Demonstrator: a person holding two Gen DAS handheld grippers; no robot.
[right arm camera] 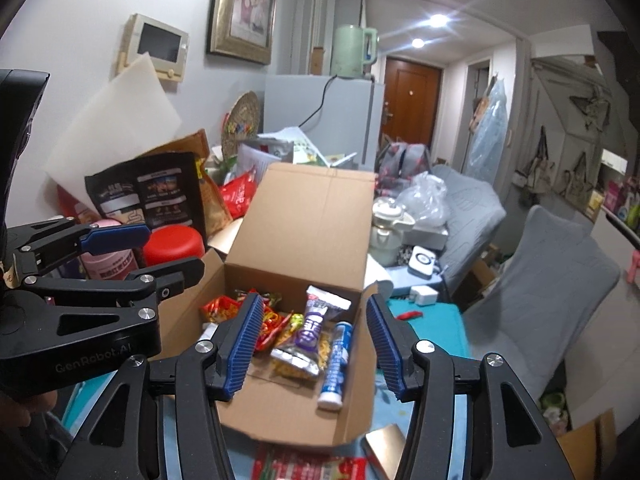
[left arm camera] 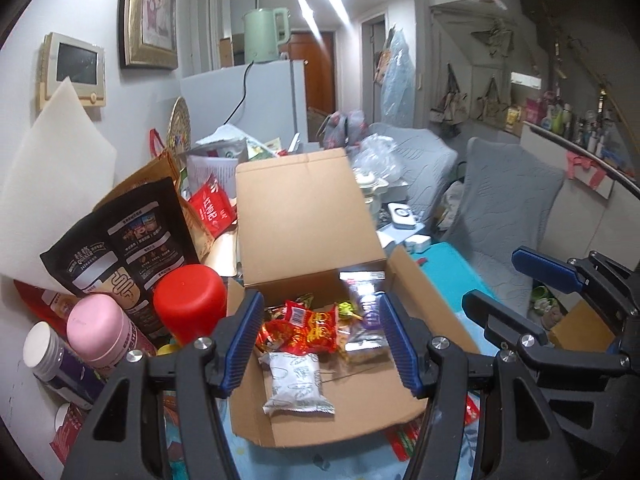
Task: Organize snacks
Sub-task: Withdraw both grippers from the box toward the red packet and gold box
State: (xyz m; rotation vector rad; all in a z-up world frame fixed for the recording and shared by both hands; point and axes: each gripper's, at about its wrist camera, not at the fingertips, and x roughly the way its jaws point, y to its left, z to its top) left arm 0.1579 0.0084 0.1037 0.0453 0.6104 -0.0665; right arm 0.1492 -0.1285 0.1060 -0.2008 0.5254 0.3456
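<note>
Nearest the lens, at the bottom of each wrist view, my two tongs hang above the open cardboard box [left arm camera: 304, 216]: my left gripper [left arm camera: 320, 344] stands with its blue pads parted and nothing between them, and my right gripper [right arm camera: 316, 344] likewise stands agape and empty. Seen through the left pair, low centre of the frame, a white snack packet [left arm camera: 298, 380] lies on the box floor toward its near edge, with a red snack packet [left arm camera: 308, 326] just behind it and a silver and purple packet [left arm camera: 366, 316] to the right. Seen through the right pair, the same purple packet [right arm camera: 314, 326] rests beside a blue and white tube [right arm camera: 338, 360] that lies lengthwise along the right wall of the box. Beyond the snacks the box lid stands upright, filling the middle of both frames. Left of the box, at mid-left of the left view, stand a red-capped jar [left arm camera: 190, 300], a pink-lidded jar [left arm camera: 100, 324] and a black pouch [left arm camera: 120, 252] leaning against the wall. Right of the box lies a teal mat [left arm camera: 444, 268], and behind it grey cushions [left arm camera: 504, 216]. Farthest back, at upper centre, a pale green kettle [left arm camera: 266, 36] sits on a white refrigerator [left arm camera: 260, 96], with a framed picture [left arm camera: 150, 12] at upper left.
</note>
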